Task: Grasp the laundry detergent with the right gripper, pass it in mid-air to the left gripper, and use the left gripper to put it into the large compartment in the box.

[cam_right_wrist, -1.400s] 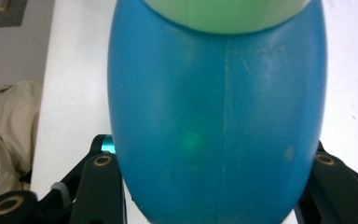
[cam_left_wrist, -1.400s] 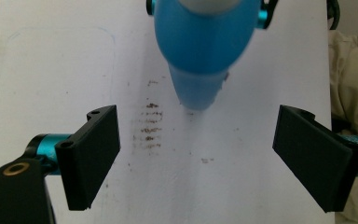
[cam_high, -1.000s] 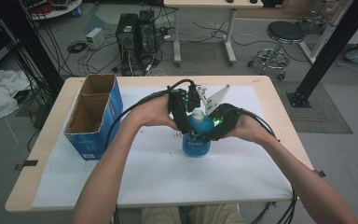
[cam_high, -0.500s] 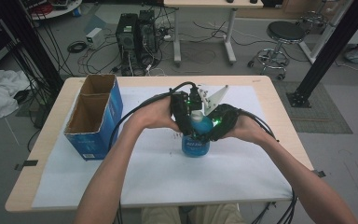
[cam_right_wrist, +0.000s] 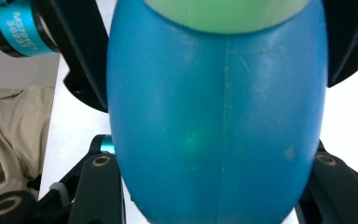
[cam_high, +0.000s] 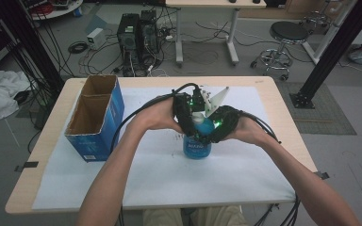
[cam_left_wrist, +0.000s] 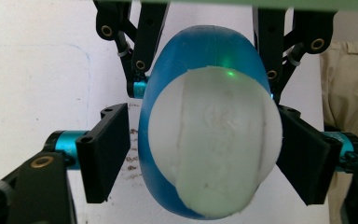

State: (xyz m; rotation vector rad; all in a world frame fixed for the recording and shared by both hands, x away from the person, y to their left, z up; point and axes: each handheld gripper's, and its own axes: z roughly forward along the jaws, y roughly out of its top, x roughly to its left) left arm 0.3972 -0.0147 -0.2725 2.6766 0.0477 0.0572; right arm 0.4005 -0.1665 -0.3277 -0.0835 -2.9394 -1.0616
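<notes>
Two hands met over the middle of the surface, each holding a gripper around one blue bottle [cam_high: 197,147]. The left gripper [cam_high: 185,118] came in from nine o'clock, the right gripper [cam_high: 220,126] from three o'clock.

In the left gripper view, the left gripper [cam_left_wrist: 200,154] had its jaws spread wide on either side of the bottle's upper part [cam_left_wrist: 205,126]. The jaw at three o'clock lay against the bottle; the one at nine o'clock stood just off it, with a sliver of white showing between. Beyond the bottle, at twelve o'clock, the other gripper's black linkages flanked it.

In the right gripper view, the right gripper [cam_right_wrist: 214,205] sat low at six o'clock with the blue bottle [cam_right_wrist: 214,135] bulging between its jaws. Whether they pressed on it could not be told, since the bottle hid the pads.

The surface [cam_high: 47,155] was a pale wooden table covered by a white sheet [cam_high: 169,179]. An open blue cardboard box [cam_high: 95,117] stood at about nine o'clock from the bottle, well apart. Behind the table, toward twelve o'clock, were computer towers [cam_high: 136,35] with tangled cables and a round stool [cam_high: 288,34] on a grey floor.

The bottle stood upright on the sheet, its long axis vertical, its white top [cam_high: 201,120] pointing up between the grippers.
</notes>
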